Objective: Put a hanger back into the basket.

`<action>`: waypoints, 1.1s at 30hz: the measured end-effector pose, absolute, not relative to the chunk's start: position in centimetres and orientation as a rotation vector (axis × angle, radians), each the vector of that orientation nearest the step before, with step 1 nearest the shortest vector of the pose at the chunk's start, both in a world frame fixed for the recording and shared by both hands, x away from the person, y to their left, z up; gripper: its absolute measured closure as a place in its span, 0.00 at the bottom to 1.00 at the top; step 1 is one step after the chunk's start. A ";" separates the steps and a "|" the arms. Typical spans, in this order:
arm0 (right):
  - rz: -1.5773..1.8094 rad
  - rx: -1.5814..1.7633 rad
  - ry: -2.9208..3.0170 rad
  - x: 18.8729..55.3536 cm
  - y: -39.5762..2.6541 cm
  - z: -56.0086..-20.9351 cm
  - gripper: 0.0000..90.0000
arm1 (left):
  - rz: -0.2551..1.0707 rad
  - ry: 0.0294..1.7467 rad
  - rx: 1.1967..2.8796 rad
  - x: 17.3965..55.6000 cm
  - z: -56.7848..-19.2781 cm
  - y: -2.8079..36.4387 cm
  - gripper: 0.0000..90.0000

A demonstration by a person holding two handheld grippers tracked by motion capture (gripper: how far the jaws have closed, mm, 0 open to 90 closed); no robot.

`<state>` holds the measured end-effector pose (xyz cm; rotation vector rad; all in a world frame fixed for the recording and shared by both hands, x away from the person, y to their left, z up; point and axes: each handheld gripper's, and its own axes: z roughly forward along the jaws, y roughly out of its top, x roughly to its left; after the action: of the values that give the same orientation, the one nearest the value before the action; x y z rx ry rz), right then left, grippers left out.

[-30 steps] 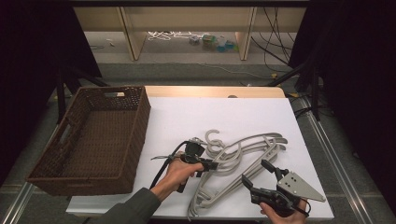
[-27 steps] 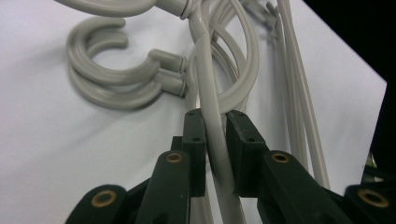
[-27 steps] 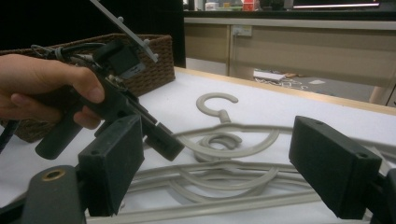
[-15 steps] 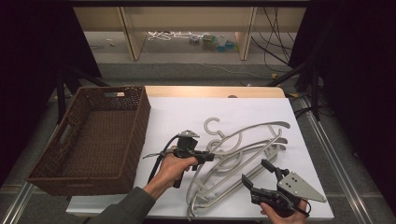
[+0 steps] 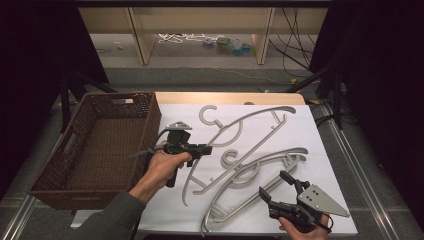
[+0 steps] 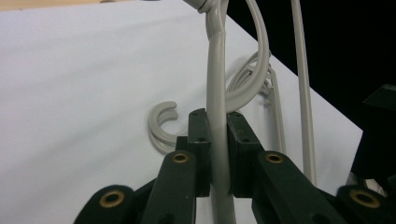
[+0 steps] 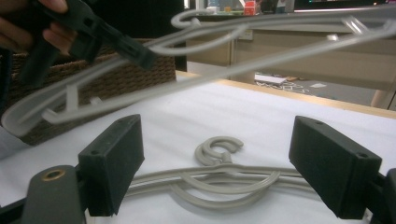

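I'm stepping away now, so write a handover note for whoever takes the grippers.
Left gripper: jaws shut on one grey hanger, lifted off the sheet beside the basket.
Right gripper: jaws open, holding nothing, low over the hangers lying on the white sheet.
Done: one hanger picked up.
Left: nothing shows inside the wicker basket yet; probably place the lifted hanger there, then the ones on the sheet.

Three grey hangers (image 5: 240, 145): one lifted, two lying stacked (image 5: 260, 175) on the bench (image 5: 320, 135). One wicker basket (image 5: 95, 145) at left. Two hand-held grippers: left (image 5: 205, 149), right (image 5: 274, 184).
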<state>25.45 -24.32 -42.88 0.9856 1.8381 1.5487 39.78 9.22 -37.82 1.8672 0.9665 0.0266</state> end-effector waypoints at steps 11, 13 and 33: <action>1.551 0.985 1.840 25.5 -24.2 -43.0 0.21 | 0.060 0.945 1.837 38.6 -34.1 13.6 0.91; 1.567 0.979 1.830 25.7 -24.0 -43.2 0.21 | 0.064 0.942 1.816 38.3 -33.1 14.7 0.91; 1.526 0.998 1.862 25.7 -24.2 -43.2 0.21 | 0.341 1.027 1.834 38.6 -30.2 24.9 0.91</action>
<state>25.70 -24.16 -43.23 0.9976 1.8624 1.5261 38.56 24.91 -30.18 1.8337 1.0272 0.3405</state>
